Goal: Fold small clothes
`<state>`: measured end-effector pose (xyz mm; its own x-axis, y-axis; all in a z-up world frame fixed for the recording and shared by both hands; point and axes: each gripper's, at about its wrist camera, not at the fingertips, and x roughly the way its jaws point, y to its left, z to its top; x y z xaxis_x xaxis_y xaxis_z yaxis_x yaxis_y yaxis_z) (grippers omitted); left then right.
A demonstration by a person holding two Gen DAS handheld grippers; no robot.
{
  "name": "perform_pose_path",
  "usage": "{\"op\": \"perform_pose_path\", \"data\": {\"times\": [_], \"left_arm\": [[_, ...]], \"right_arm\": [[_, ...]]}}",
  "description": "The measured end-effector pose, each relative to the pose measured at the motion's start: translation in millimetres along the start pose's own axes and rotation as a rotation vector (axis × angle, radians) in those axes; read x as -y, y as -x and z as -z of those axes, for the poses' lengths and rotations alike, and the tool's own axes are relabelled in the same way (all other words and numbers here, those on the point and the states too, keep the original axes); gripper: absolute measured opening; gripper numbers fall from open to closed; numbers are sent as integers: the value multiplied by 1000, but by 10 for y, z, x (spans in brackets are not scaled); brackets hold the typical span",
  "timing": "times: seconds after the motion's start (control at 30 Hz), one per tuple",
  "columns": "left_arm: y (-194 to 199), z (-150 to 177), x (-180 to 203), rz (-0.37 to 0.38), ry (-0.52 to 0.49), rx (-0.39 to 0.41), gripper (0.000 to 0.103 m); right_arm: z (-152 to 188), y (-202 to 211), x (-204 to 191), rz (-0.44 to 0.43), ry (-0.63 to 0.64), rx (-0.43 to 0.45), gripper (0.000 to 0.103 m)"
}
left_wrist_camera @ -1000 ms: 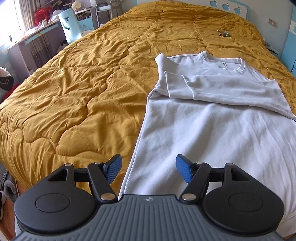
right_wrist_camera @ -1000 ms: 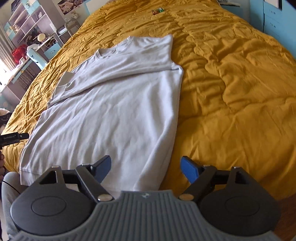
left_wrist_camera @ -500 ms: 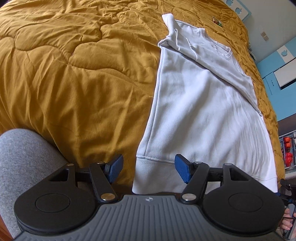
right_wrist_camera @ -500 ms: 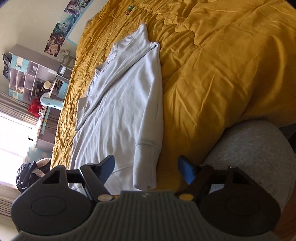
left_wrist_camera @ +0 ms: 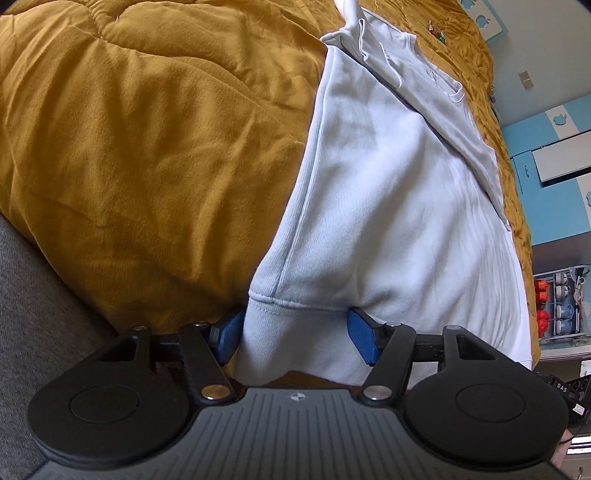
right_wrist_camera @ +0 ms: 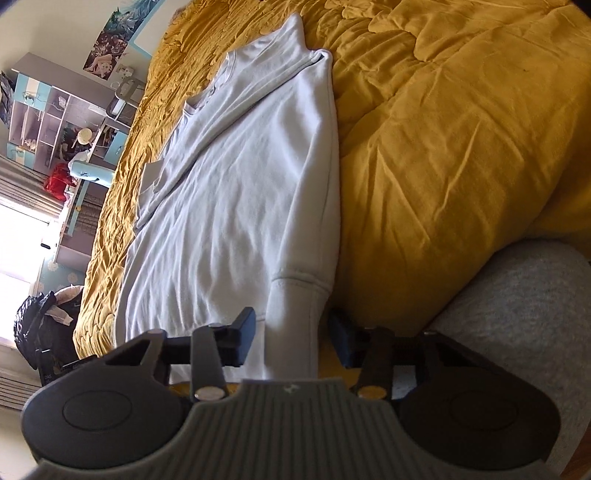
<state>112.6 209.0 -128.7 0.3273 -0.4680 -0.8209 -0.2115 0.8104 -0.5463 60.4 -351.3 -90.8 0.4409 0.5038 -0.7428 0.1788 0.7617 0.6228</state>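
Note:
A pale grey sweatshirt [left_wrist_camera: 388, 206] lies flat on a mustard quilt [left_wrist_camera: 147, 147], sleeves folded across its chest and hem toward me. My left gripper [left_wrist_camera: 295, 339] straddles the left hem corner [left_wrist_camera: 280, 325]. Its jaws are closing, and the blue pads [left_wrist_camera: 364, 341] stand on either side of the cloth without squeezing it. In the right wrist view the sweatshirt [right_wrist_camera: 240, 206] runs away from my right gripper [right_wrist_camera: 291, 338]. Those jaws are also closing around the right hem corner [right_wrist_camera: 295, 317], with slim gaps left between pads and cloth.
The quilt [right_wrist_camera: 461, 147] drops off at the bed's near edge. A person's grey-clad leg [left_wrist_camera: 33, 332] [right_wrist_camera: 517, 314] is close to it. A small wrapper [left_wrist_camera: 437, 33] lies far up the bed. Shelves and a desk [right_wrist_camera: 48, 122] stand by the window; blue cabinets [left_wrist_camera: 546, 177] are at the right.
Both grippers have sunk and tipped down to the near hem. The right jaws have narrowed a lot around the right corner. The left jaws have narrowed slightly around the left corner.

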Motion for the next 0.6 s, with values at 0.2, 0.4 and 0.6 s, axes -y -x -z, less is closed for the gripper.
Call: {"op": "perform_pose_path", "data": {"times": [0.2,0.4,0.6], "left_arm": [[47,68,-227,142,229,-2,32],[302,107,-105,181,160,49,8],[544,170,49,235,172,109,7]], "right_arm": [[70,24,40,-22,-10,55,3],[137,204,-28,-142,11,137,2],[178,433,-194,-242,70,217,2]]}}
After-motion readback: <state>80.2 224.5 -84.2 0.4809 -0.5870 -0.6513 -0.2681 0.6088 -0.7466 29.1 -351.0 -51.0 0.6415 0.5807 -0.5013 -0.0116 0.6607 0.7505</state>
